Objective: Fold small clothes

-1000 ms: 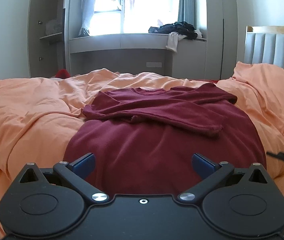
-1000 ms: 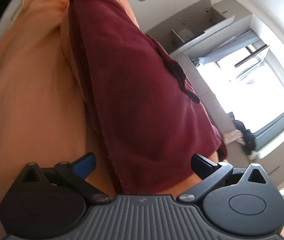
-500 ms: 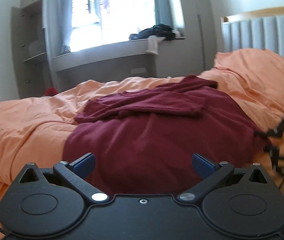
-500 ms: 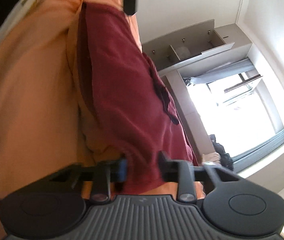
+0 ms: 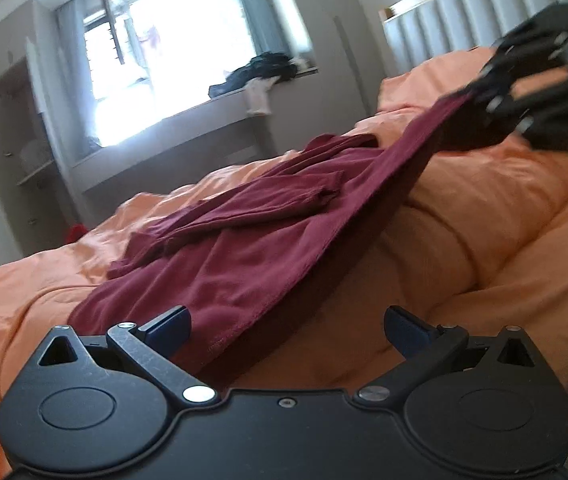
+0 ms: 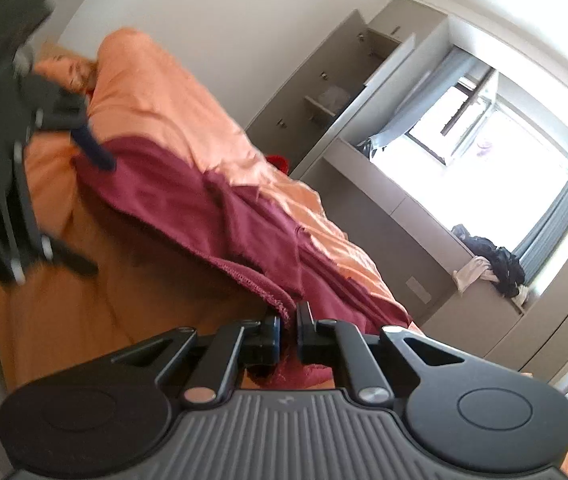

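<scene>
A dark red long-sleeved top [image 5: 252,252] lies on an orange duvet [image 5: 484,208], its sleeves folded across the body. My right gripper [image 6: 288,332] is shut on the top's [image 6: 212,216] hem corner and holds that edge lifted off the bed. It shows in the left wrist view [image 5: 480,96] at the upper right, with the hem stretched taut. My left gripper [image 5: 286,330] is open, its jaws on either side of the other hem corner, close above the cloth. In the right wrist view the left gripper [image 6: 96,156] is blurred at the far left, by the hem.
A padded headboard [image 5: 484,12] stands at the right. A window ledge [image 5: 220,108] behind the bed holds a dark clothes heap [image 5: 260,70]. An open wardrobe [image 5: 16,152] stands at the left. A red item [image 5: 74,232] lies beyond the bed.
My right gripper shut on the hem corner and lifted it up off the bed. My left gripper swung and tilted toward the left hem corner, still open.
</scene>
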`<state>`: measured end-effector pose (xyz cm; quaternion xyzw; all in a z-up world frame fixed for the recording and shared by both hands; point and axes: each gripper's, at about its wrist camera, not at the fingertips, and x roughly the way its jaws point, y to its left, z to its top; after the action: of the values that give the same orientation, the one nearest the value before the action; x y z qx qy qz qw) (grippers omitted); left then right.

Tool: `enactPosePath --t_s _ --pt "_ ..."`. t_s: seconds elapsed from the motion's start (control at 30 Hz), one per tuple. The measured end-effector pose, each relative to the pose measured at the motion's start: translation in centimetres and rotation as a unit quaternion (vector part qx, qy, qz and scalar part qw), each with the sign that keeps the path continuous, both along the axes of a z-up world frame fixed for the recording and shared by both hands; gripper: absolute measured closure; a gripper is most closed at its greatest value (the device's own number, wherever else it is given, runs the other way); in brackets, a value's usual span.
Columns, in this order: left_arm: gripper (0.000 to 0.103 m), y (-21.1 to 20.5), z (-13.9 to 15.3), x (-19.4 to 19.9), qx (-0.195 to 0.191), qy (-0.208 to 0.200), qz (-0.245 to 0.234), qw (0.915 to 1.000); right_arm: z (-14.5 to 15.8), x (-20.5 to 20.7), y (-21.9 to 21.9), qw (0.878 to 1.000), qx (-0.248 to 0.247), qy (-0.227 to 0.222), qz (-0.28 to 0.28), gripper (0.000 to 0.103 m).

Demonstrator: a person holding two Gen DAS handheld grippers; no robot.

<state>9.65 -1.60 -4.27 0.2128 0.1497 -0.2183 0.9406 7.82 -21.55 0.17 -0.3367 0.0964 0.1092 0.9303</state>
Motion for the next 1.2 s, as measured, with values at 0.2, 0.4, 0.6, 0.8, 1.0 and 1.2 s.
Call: enactPosePath --t_s 0.2,0.4,0.6,0.8,1.0,1.2 --pt "0.012 0.9 0.1 2.3 0.003 -0.01 0.089 0.996 1.3 -1.0 -1.5 1.0 0.014 -0.016 0.0 0.096" --pt "0.044 3.2 0.5 3.4 0.016 -0.028 0.176 0.9839 1.9 -2.0 -2.4 0.999 0.034 -0.04 -0.01 0.097" --pt "0.067 4.7 1.4 3.6 0.018 -0.041 0.217 0.9751 2.3 -2.4 -3.3 0.996 0.06 -0.053 -0.027 0.097" --pt "0.098 5.4 3.1 2.3 -0.01 -0.075 0.213 0.9742 1.5 -2.7 -3.6 0.995 0.077 -0.057 -0.041 0.097" --pt "0.098 6.0 6.9 -0.6 -0.065 -0.123 0.197 0.9705 2.2 -4.4 -4.5 0.988 0.102 -0.097 -0.056 0.098" --pt "0.099 5.2 11.0 -5.7 -0.087 -0.154 0.152 0.9724 4.2 -8.2 -6.4 0.977 0.141 -0.142 -0.077 0.098"
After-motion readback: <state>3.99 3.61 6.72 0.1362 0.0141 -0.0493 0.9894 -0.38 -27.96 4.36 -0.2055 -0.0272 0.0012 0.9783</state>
